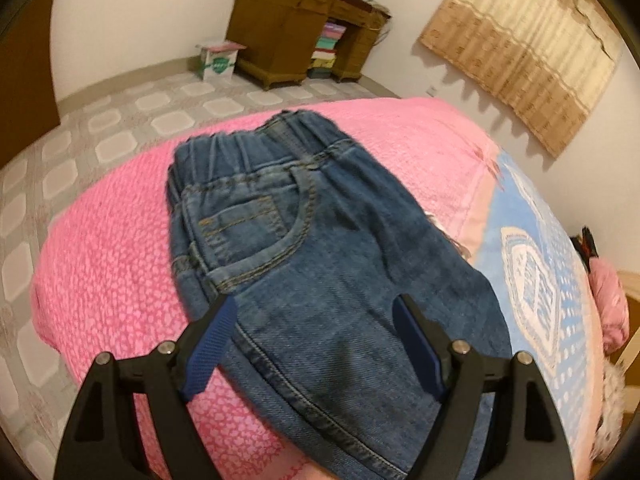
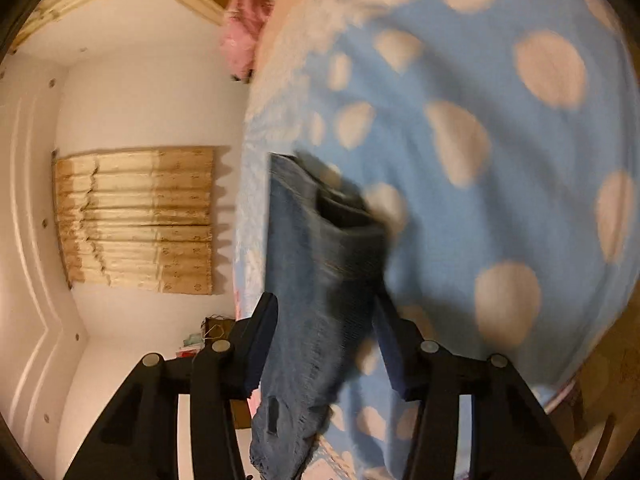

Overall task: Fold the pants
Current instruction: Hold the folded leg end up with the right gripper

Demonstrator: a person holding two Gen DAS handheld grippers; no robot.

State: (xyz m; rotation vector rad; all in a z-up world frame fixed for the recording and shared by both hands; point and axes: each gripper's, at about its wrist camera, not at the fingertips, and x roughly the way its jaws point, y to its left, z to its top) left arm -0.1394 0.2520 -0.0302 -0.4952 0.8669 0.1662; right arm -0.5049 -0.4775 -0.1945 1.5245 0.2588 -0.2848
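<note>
Denim, mid-blue: the jeans (image 1: 304, 248) lie flat on the pink bedspread (image 1: 100, 240), elastic waistband (image 1: 256, 140) at the far end toward the wooden desk (image 1: 296, 32), front pocket up. They look already doubled leg over leg, though the layers cannot be separated by eye.

Left gripper (image 1: 316, 320) hangs over the near part of the jeans, jaws wide apart, one blue pad to each side of the cloth's width, nothing pinched. Whether the pads touch the denim cannot be told. Likely reason for the pose: lined up to steady or take the leg section while the other end is brought over.

Right gripper (image 2: 326, 320), in its own blurred view, has the hem end of the jeans (image 2: 316, 280) standing between its fingers, with the blue dotted blanket (image 2: 520, 140) just behind the denim and the straw-coloured blind (image 2: 136, 216) well off to the far side of it. Jaws about half apart; the denim fills much of the gap, but blur hides whether the pads press on it, so a grip cannot be confirmed.

Judgement: hem-to-waistband fold is the step in hand.
</note>
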